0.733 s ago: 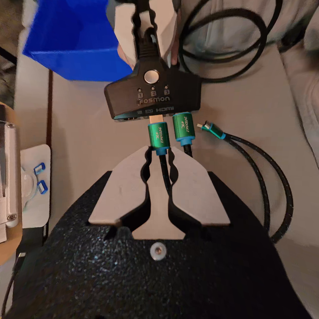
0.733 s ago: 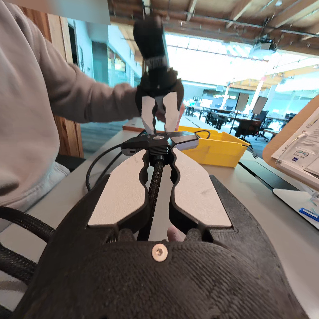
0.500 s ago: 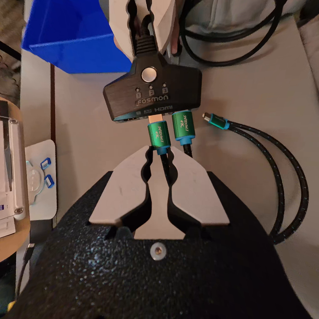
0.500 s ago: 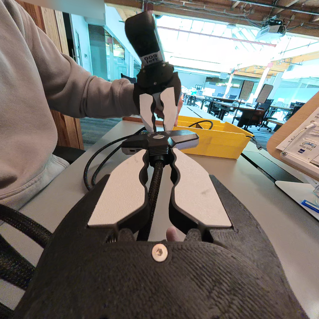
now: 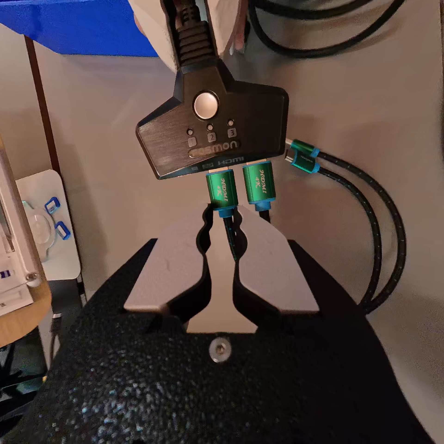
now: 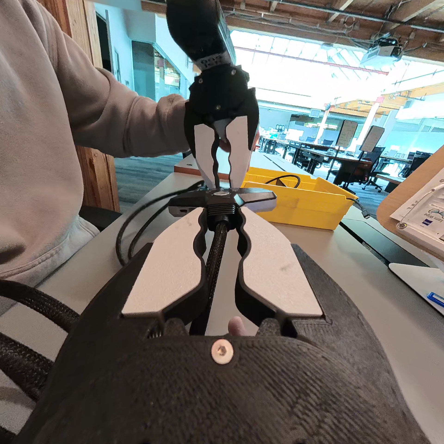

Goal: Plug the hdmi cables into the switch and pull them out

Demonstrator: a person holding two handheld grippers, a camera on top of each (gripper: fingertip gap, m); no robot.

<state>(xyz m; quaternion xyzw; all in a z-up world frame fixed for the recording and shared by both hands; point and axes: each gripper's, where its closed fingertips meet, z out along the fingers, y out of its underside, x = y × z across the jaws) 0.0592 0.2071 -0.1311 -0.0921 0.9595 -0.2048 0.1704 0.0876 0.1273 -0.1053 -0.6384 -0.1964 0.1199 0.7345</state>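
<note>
Right gripper (image 6: pixel 222 216) jaws clamp the switch (image 6: pixel 223 195) by its cable collar.

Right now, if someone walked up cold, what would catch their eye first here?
Probably the two shiny green metal HDMI plugs side by side in the front edge of the black T-shaped switch box, mid-table, with the left claw closed on the left plug's braided cable. Behind it, the right claw grips the box's ribbed rear collar. A bright yellow plastic bin sits farther back.

Blk textured gripper (image 6: pixel 222 211) bodies, white jaws, silver screws, grey sleeve (image 6: pixel 115 120).
</note>
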